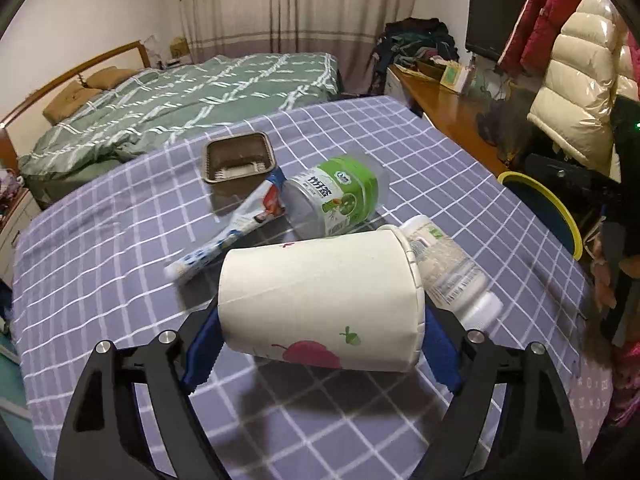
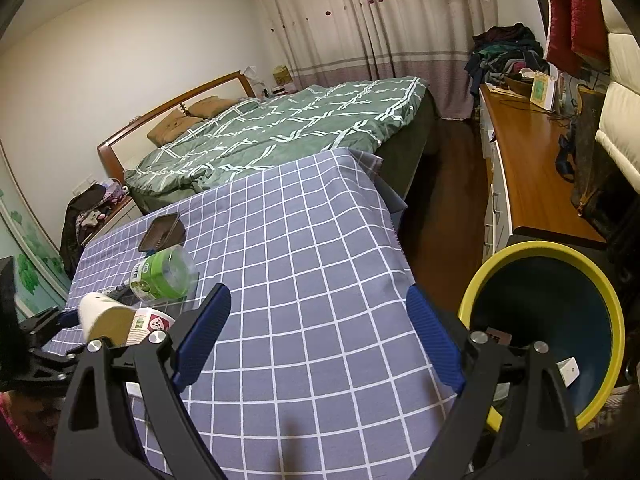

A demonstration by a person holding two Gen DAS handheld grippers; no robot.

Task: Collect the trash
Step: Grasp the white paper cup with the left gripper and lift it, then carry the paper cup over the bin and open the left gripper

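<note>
A white paper cup [image 1: 320, 300] with a red fruit print lies sideways between the blue pads [image 1: 200, 352] of my left gripper [image 1: 320, 320], which press on its base and its rim, so the gripper is shut on it. Behind the cup on the checked cloth lie a small clear bottle [image 1: 452, 268], a green-labelled plastic jar [image 1: 340, 196], a flattened tube [image 1: 236, 236] and a brown tray [image 1: 240, 156]. The right wrist view shows the cup [image 2: 108, 320] at far left. My right gripper [image 2: 316, 336] stands open over bare cloth, nothing between its fingers.
A dark bin with a yellow rim [image 2: 552, 320] stands off the table's right edge, with scraps inside. The table [image 2: 300, 220] wears a purple checked cloth. A bed [image 2: 280, 132] lies beyond it and a wooden desk [image 2: 532, 168] runs along the right.
</note>
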